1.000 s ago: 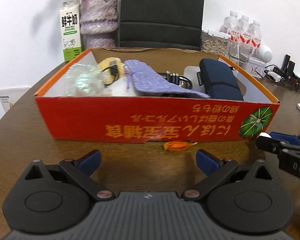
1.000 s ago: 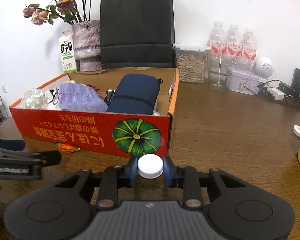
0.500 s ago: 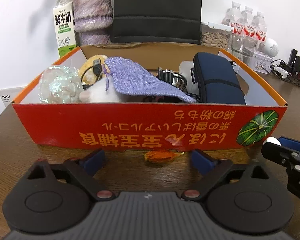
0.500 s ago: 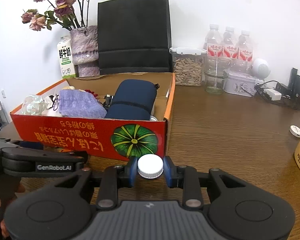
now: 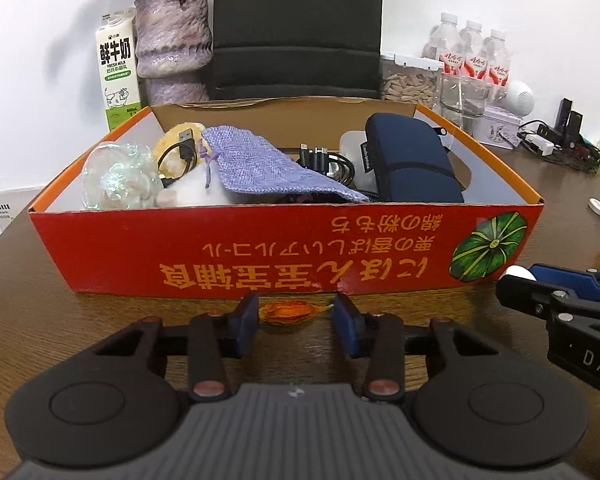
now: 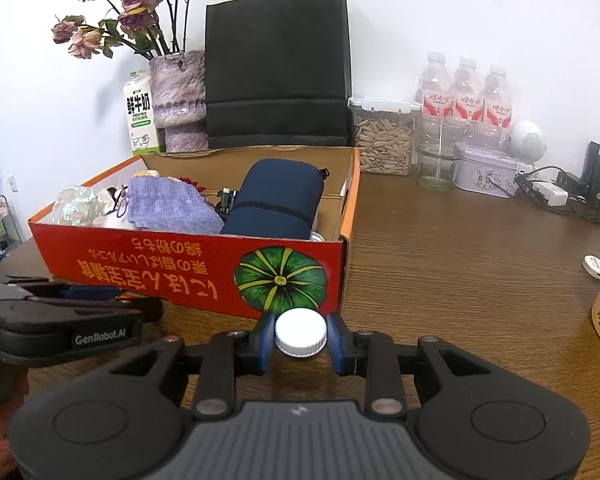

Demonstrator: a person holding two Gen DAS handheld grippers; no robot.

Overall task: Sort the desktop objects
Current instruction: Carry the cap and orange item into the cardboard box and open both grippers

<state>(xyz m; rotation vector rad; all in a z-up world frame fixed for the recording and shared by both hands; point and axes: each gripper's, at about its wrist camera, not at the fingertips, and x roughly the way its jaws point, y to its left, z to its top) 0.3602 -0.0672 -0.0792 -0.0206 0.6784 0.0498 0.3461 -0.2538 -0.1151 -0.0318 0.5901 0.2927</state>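
A wooden table (image 6: 460, 248) runs across the room, and most of its middle is taken up by the red cardboard box (image 5: 284, 248) with the green pumpkin printed on its front wall. Behind the box a black paper bag (image 6: 276, 76) stands against the wall, with a purple vase (image 6: 178, 96) of dried roses and a milk carton (image 6: 140, 114) to its left. To the right are three water bottles (image 6: 466, 96), a tub of seeds (image 6: 384, 140), a glass jar (image 6: 438, 160) and a small tin (image 6: 486, 172).

Inside the box lie a navy pouch (image 5: 408, 160), a lilac knitted bag (image 5: 260, 168), black cables (image 5: 324, 160) and a shiny clear bundle (image 5: 116, 180).

The box's front wall rises right behind both grippers. The right gripper (image 6: 301, 338) has its pads clamped on a white bottle cap (image 6: 301, 333), held just before the pumpkin print. The left gripper (image 5: 294, 318) is closing, and a small orange wrapped thing (image 5: 288, 313) lies on the table between its blue pads, tight against the foot of the box; the left pad looks to be at its end, the right one at its thin tail.
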